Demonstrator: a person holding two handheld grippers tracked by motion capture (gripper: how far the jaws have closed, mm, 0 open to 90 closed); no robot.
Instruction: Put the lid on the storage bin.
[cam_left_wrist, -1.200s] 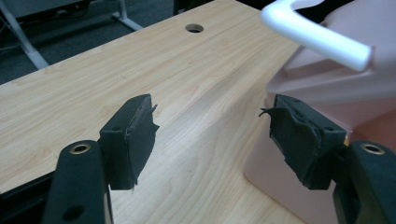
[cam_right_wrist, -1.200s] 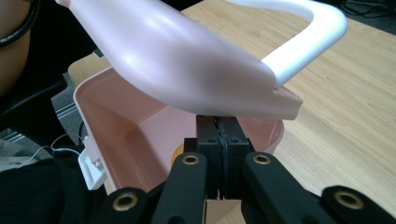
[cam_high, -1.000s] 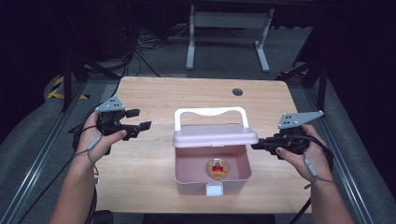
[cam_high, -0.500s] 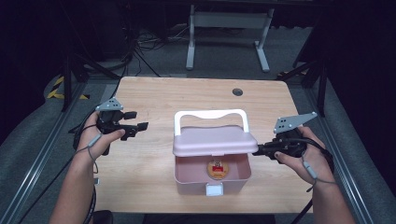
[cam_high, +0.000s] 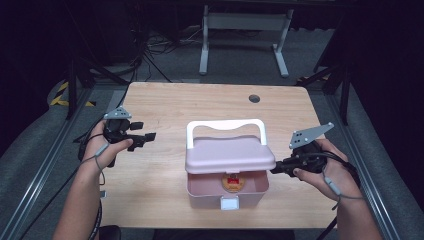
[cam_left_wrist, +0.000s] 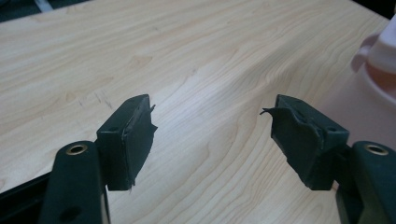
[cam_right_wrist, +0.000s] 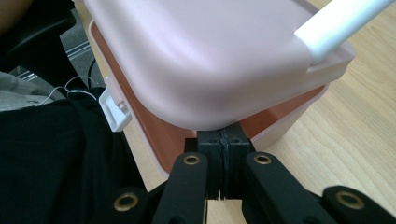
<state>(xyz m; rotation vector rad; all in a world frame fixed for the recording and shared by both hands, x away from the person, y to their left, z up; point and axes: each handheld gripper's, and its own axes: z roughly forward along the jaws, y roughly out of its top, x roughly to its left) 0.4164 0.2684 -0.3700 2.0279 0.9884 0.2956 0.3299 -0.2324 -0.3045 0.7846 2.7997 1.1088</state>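
Table (cam_high: 165, 175) of light wood holds a pink plastic box (cam_high: 227, 192) near its 6 o'clock edge. The box's pink lid with a white handle (cam_high: 230, 154) sits lifted above it. At 3 o'clock, the right hand-held gripper (cam_high: 276, 168) is pressed together under the lid's edge. At 9 o'clock, the left hand-held gripper (cam_left_wrist: 212, 123) is spread wide over bare wood.

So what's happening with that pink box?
A person holds tongs in each hand at a wooden table. The right tongs, jaws shut, sit under the corner of the pink box's lid, which stands partly raised over the box. The left tongs hang open above bare table, off to the side.
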